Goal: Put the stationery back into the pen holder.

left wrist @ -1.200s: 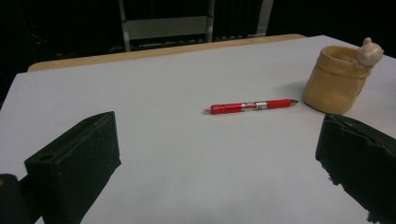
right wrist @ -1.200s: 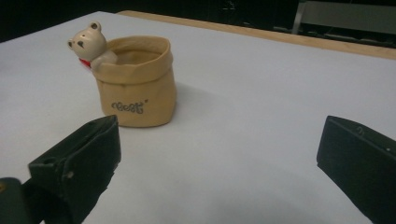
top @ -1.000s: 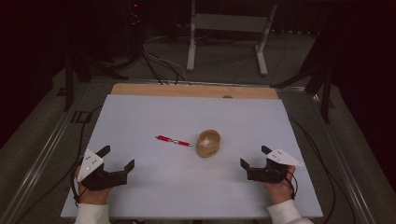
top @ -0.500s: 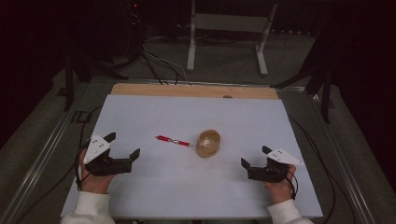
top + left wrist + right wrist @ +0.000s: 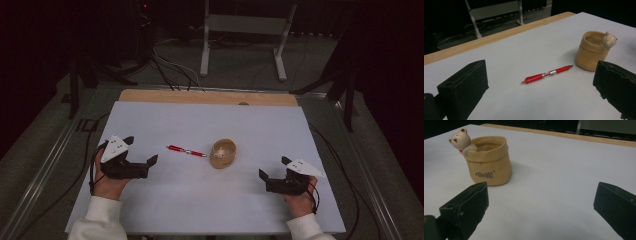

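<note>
risk of the slim red plastic pen (image 5: 186, 150) rolling off-line if nudged by the left gripper (image 5: 143, 163), jaws spread empty at lower left, right gripper (image 5: 264, 175) likewise gaping lower right, tan bear-trimmed ceramic pot (image 5: 223, 153) mid-frame.

A red pen (image 5: 186, 150) lies flat near the middle of the white bench (image 5: 150, 120). Just beside its tip stands a small tan pot (image 5: 223, 154) shaped like a bag, upright. A little bear (image 5: 459, 140) peeks over its rim.
</note>
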The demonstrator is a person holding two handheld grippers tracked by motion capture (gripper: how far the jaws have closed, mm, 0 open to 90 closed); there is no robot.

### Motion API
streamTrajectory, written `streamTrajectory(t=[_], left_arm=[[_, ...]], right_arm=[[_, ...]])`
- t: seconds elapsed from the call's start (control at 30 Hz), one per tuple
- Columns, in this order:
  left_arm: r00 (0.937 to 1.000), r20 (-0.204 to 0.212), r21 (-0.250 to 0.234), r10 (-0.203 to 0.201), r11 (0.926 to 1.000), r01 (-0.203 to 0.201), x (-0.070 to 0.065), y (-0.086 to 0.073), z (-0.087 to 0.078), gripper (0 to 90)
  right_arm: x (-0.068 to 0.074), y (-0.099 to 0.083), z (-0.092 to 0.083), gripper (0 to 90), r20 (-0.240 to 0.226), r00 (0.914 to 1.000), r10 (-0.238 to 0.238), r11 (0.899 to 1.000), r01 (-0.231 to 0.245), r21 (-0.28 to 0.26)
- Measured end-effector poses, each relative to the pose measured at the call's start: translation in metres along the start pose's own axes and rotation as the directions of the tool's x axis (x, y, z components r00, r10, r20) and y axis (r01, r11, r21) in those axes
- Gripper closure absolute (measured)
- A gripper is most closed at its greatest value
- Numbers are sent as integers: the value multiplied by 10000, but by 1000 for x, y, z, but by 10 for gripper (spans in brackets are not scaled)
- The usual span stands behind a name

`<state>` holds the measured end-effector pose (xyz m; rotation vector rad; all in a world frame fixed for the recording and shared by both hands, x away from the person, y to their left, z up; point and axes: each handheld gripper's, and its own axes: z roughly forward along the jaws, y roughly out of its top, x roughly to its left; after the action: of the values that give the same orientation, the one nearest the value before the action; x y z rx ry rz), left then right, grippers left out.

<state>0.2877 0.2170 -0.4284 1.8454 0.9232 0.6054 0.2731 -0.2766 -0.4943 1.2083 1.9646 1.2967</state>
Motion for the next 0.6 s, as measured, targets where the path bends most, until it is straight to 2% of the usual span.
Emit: streamTrajectory(t=[0.3, 0.6], left_arm=[[9981, 593, 179, 148, 9997, -159, 1, 9, 18, 3], [9966, 737, 370, 377, 9985, -405, 0, 13, 38, 3]], right_arm=[[1, 0, 1, 0, -44, 10000, -46, 10000, 46, 32], [1, 0, 0, 0, -55, 10000, 2, 10000, -3, -22]])
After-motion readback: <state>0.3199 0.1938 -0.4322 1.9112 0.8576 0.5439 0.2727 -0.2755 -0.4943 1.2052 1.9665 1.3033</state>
